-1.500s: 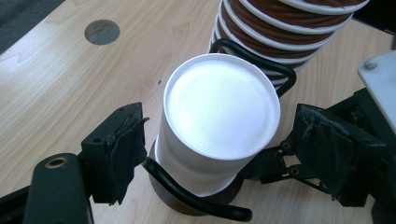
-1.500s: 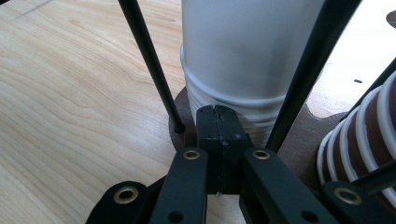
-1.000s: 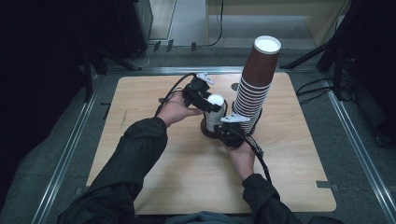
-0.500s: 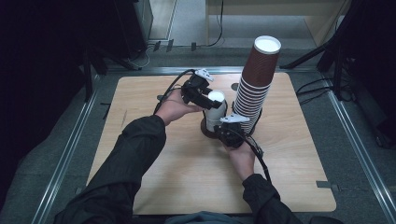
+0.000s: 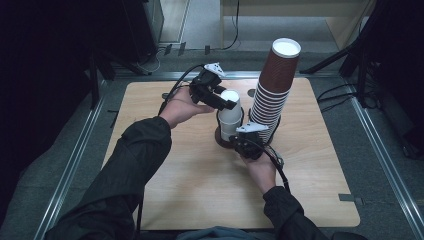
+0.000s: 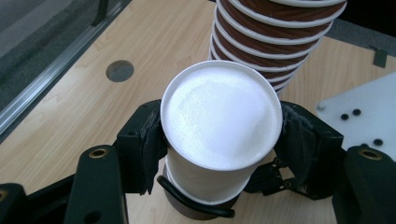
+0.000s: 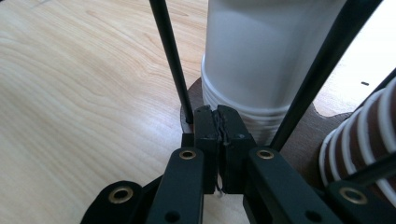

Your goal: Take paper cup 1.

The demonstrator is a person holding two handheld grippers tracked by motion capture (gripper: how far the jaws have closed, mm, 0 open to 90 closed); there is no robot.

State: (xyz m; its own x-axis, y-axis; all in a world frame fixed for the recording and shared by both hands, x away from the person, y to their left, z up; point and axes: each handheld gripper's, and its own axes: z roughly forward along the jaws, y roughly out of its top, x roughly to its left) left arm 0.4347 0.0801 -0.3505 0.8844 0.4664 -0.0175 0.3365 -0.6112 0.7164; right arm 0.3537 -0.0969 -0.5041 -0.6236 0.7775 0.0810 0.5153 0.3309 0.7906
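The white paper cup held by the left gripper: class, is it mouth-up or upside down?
Upside down: the white paper cup shows its closed base on top, clamped by the left gripper.

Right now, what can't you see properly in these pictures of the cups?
- How many white cups sit under the top one: in the left gripper view the top cup and the left gripper hide them.
- Top of the brown cup stack: cut off by the upper edge of the left gripper view.
- Foot of the brown stack: in the high view the right gripper covers it.
- What the right gripper's shut jaws pinch: too tight to tell in the right gripper view.
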